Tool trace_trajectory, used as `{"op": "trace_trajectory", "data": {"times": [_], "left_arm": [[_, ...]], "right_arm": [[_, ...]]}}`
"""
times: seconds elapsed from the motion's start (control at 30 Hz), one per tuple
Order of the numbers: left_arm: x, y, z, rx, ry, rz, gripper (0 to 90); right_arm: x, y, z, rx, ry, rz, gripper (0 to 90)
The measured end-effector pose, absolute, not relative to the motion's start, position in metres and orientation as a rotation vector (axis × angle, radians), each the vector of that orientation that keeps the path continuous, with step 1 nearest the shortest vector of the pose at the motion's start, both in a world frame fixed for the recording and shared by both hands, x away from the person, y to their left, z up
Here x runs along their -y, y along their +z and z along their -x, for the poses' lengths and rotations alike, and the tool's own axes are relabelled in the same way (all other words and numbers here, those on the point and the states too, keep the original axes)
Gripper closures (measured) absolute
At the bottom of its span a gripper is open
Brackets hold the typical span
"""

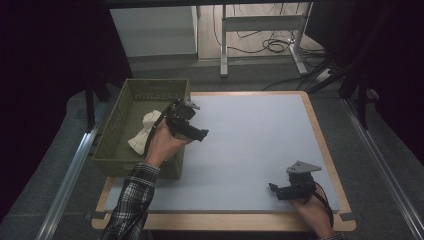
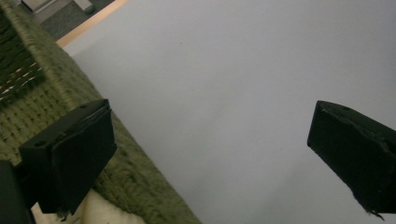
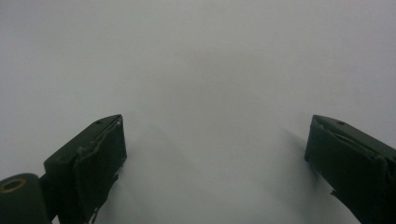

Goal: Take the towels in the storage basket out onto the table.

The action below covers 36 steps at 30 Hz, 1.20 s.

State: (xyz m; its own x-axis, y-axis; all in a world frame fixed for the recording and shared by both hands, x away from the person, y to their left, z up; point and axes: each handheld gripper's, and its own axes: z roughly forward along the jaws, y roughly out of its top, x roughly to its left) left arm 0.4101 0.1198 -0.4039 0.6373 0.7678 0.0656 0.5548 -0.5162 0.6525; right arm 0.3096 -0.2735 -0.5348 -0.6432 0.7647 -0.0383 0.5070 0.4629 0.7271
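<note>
High view. Green woven basket (image 1: 131,107) at the far left corner of the table (image 1: 250,135); one cream-white soft item (image 1: 145,132) lies inside it, toward its right wall. The mat surface carries no other loose item, so the putting-away looks done or nearly so; what is left appears to be only drawing the hands clear. Left gripper (image 1: 192,131) hangs over the basket's right rim, pointing right, holding nothing. Right gripper (image 1: 276,190) rests low at the near right, well apart from the basket.

Left gripper view. Jaws wide apart, nothing between them; basket rim (image 2: 70,93) on the left, a pale patch of the item (image 2: 105,210) at the bottom edge.

Right gripper view. Jaws wide apart, empty, over bare mat (image 3: 201,70).
</note>
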Motion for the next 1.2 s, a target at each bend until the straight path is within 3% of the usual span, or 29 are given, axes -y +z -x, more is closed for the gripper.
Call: {"op": "trace_trajectory", "data": {"times": [0.8,1.2], "left_arm": [[-0.215,-0.420,-0.435,-1.271,0.511,-2.203,0.0],[-0.234,-0.457,-0.459,-1.341,0.401,-2.306,0.6]], "right_arm": [[0.274,-0.535,-0.310,-2.357,0.992,-1.073,5.4],[0.274,-0.535,-0.310,-2.357,0.991,-1.072,5.4]]}}
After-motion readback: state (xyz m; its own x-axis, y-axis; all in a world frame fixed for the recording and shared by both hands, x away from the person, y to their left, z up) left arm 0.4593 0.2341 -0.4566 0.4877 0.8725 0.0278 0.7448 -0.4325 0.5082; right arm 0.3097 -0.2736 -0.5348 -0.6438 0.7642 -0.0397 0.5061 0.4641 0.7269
